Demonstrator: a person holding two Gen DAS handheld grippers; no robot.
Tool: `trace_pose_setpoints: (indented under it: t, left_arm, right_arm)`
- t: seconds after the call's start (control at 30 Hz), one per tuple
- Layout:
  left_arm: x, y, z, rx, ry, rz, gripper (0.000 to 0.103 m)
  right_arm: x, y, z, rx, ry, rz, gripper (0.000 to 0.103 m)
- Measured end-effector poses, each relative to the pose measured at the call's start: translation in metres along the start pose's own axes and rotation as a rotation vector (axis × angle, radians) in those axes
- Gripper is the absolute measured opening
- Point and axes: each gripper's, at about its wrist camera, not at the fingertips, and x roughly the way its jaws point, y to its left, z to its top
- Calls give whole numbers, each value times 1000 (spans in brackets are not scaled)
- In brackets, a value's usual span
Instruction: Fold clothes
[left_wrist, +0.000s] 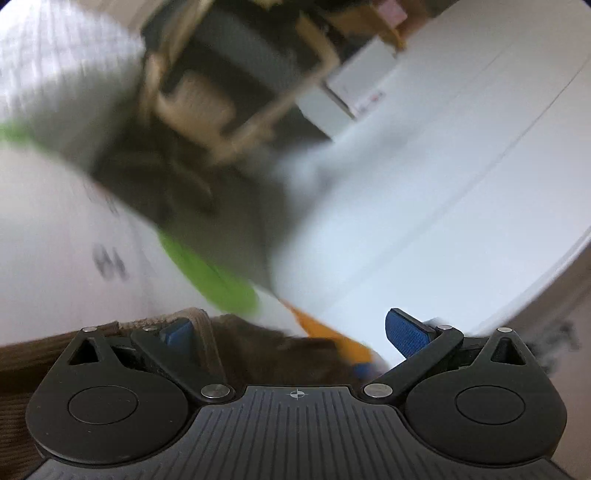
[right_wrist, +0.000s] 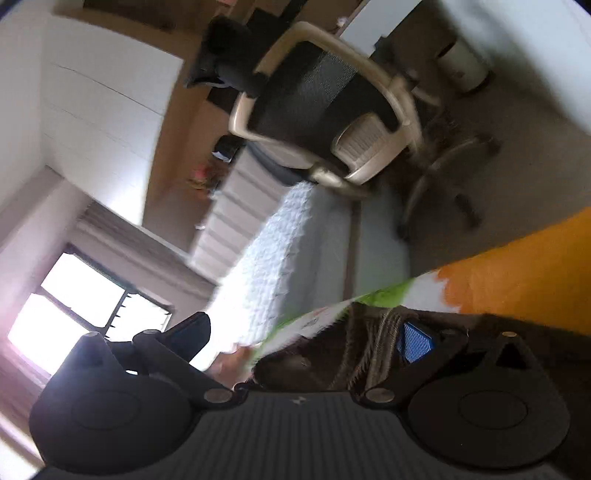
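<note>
Left wrist view is heavily motion-blurred: the left gripper (left_wrist: 295, 336) has its blue-padded fingers (left_wrist: 404, 336) spread wide apart, and a brown corduroy garment (left_wrist: 33, 363) with a ribbed tan waistband lies against the left finger and across the gap, though nothing is pinched. Beyond it a cloth with green (left_wrist: 210, 273), white and orange patches runs diagonally, with a dark smudge of printing on its white part that is too blurred to read. Further off stand a beige-framed mesh office chair (left_wrist: 236, 70) and a white box (left_wrist: 356, 81) with a small red mark that cannot be made out.

Right wrist view alone shows a bright window (right_wrist: 74, 295), a white quilted mattress (right_wrist: 273, 258), a white wardrobe (right_wrist: 110, 122) and the chair's wheeled base. The right gripper (right_wrist: 306, 339) also stands wide open; the same brown garment (right_wrist: 332, 354) with its waistband sits bunched between the fingers, lying on the orange-and-green cloth (right_wrist: 524, 269). Faint printing on the cloth's white strip is unreadable. One blue pad (right_wrist: 415, 343) shows against the fabric; the other finger is in dark silhouette.
</note>
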Motion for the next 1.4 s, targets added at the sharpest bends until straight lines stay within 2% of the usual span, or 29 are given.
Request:
trace_pose_setpoints:
  t: [0.03, 0.1, 0.13, 0.23, 0.3, 0.43, 0.53, 0.6, 0.7, 0.83, 0.93, 1.0, 1.03, 1.1, 1.13, 1.17, 1.23, 1.27, 1.33, 1.4]
  left_arm:
    - [-1, 1, 3, 18, 5, 34, 103]
    - [-2, 4, 6, 55, 21, 101, 103]
    - [0, 7, -1, 76, 52, 130, 103]
    - [-10, 5, -22, 180, 93, 200, 103]
    - [-23, -4, -40, 269, 94, 229, 103]
    - [-59, -32, -104, 446, 112, 226, 103]
    - [-85, -54, -153, 578, 125, 224, 103]
    - [-103, -68, -185, 666, 134, 222, 103]
    - [-129, -89, -233, 795, 149, 217, 103]
    - [-142, -100, -286, 931, 203, 240, 103]
    - [-135, -101, -305, 1008, 223, 287, 103]
    - [-132, -100, -309, 1026, 225, 308, 103]
    - [-131, -99, -310, 1043, 216, 330, 103]
    - [-130, -94, -305, 1088, 165, 414, 103]
    - [-129, -91, -299, 1113, 124, 472, 103]
    - [-133, -89, -289, 1121, 58, 538, 103]
    - [-147, -86, -258, 1077, -87, 663, 103]
    - [-156, -85, -243, 1035, -143, 696, 103]
    - [-175, -84, -221, 948, -194, 686, 103]
    - [-184, -82, -213, 899, -186, 643, 103]
  right_arm:
    - [1, 1, -1, -20, 2, -45, 103]
    - [0, -3, -13, -63, 61, -147, 103]
    - [-5, -3, -19, -91, 74, -185, 103]
    - [-59, 10, -41, -237, -16, -207, 103]
    - [-98, 21, -62, -348, -74, -273, 103]
    - [-163, 29, -120, -526, -167, -470, 103]
    - [-193, 27, -176, -649, -131, -607, 103]
    - [-208, 26, -208, -714, -69, -620, 103]
    - [-229, 29, -244, -743, 44, -564, 103]
    - [-218, 37, -280, -811, 185, -535, 103]
    - [-202, 54, -301, -936, 229, -549, 103]
    - [-186, 62, -305, -997, 198, -607, 103]
    - [-179, 66, -305, -1031, 147, -666, 103]
    - [-173, 75, -299, -1089, -14, -803, 103]
    - [-177, 81, -292, -1089, -114, -850, 103]
    - [-185, 87, -286, -1068, -175, -852, 103]
    - [-202, 96, -275, -1007, -205, -784, 103]
    - [-206, 98, -276, -994, -168, -729, 103]
    - [-204, 101, -288, -997, -80, -632, 103]
    - [-194, 102, -306, -1013, 18, -542, 103]
